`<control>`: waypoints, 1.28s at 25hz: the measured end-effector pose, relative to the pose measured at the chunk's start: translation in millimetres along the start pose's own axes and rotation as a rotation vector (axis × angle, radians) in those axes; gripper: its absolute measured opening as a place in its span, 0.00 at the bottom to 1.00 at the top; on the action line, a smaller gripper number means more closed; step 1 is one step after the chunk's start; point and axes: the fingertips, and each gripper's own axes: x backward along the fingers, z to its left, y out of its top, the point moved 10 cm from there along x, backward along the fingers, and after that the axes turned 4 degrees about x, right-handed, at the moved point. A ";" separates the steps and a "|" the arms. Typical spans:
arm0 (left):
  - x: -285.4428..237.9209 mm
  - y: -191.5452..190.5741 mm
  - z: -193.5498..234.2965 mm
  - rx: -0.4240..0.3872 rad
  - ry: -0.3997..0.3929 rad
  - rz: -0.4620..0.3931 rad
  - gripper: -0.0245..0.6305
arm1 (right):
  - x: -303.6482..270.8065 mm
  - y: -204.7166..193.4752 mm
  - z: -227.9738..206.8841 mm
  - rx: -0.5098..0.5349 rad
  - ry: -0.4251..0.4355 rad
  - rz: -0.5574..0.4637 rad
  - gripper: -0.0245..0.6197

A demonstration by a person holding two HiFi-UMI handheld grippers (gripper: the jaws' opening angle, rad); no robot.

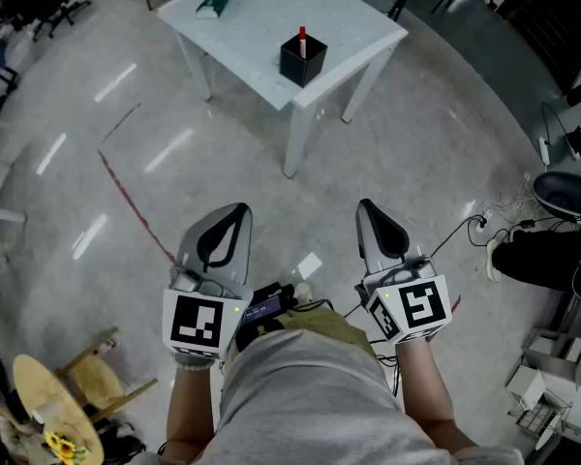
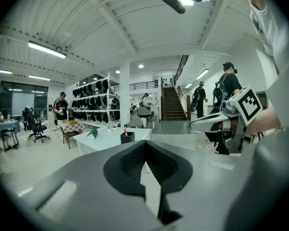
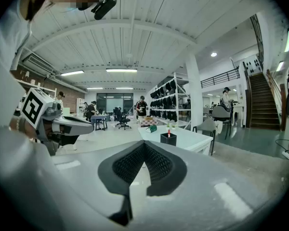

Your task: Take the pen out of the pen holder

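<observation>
White counter point(image 1: 257, 22), near corner: black pen holder point(image 1: 303, 62) with red pen point(image 1: 302, 35); left gripper point(image 1: 239, 207) and right gripper point(image 1: 365, 204) pressed together, empty, well apart.

A green object point(image 1: 214, 1) lies on the white table point(image 1: 255, 39)

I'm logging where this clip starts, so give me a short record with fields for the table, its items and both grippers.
table: white rectangular table, ahead of the person, apart from both grippers
holder: black square pen holder, near table's front corner
pen: red pen, upright in holder
other: green object, far end of table
left gripper: jaws together, empty
right gripper: jaws together, empty
</observation>
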 end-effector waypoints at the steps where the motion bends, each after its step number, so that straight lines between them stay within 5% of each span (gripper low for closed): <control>1: -0.7 4.2 -1.0 0.000 -0.003 -0.007 0.04 | 0.3 -0.1 -0.1 0.000 0.000 0.000 0.04; 29: -7.2 10.7 -13.2 0.031 -0.021 -0.013 0.05 | 1.1 -6.1 -5.9 -0.063 0.039 0.004 0.08; 32: -8.7 10.9 -16.1 0.038 -0.020 -0.008 0.12 | 0.4 -7.9 -9.2 -0.073 0.047 0.003 0.11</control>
